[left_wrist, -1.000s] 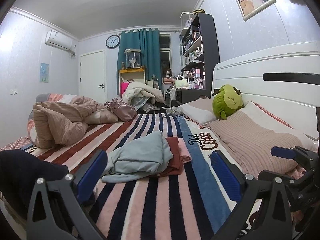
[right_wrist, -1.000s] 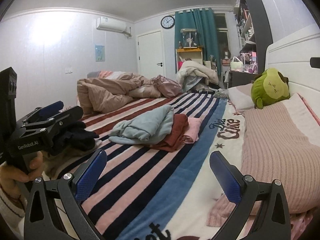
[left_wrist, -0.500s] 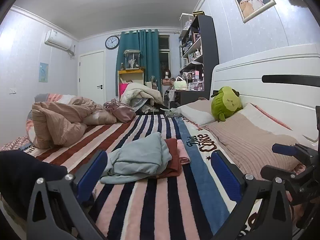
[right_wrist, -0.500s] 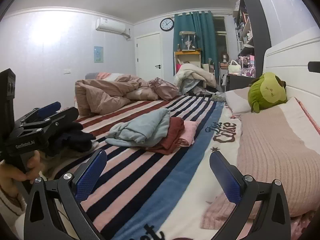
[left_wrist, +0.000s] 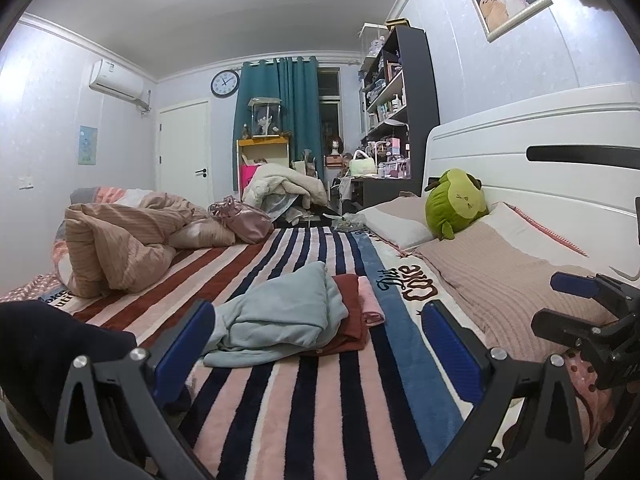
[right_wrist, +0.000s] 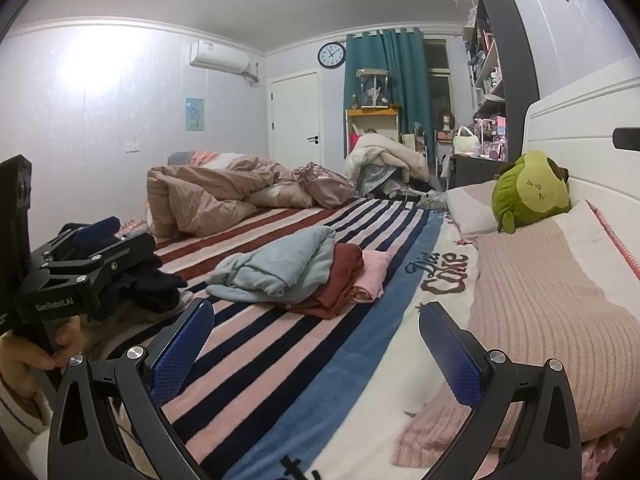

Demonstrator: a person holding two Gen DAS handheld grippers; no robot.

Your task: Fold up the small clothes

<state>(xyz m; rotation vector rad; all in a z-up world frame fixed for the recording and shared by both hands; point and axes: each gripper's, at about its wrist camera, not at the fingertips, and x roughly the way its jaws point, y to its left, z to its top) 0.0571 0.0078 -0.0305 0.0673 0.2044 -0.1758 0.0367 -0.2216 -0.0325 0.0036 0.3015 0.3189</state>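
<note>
Left wrist view: left gripper (left_wrist: 318,346), jaws spread, empty; crumpled pale-blue fleece garment (left_wrist: 288,316) lies mid-bed on the striped plush blanket (left_wrist: 320,408), overlapping folded maroon cloth (left_wrist: 352,320).

Right wrist view: right gripper (right_wrist: 316,344) likewise spread, empty (risk: pinching the blanket along with the garment).

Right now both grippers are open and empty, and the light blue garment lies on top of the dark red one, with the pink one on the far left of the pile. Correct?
Nearly. The pink garment sits on the right of the pile, beside the dark red garment, as the left wrist view shows. The light blue garment does lie on top, and the left gripper and right gripper are open and empty.
</note>
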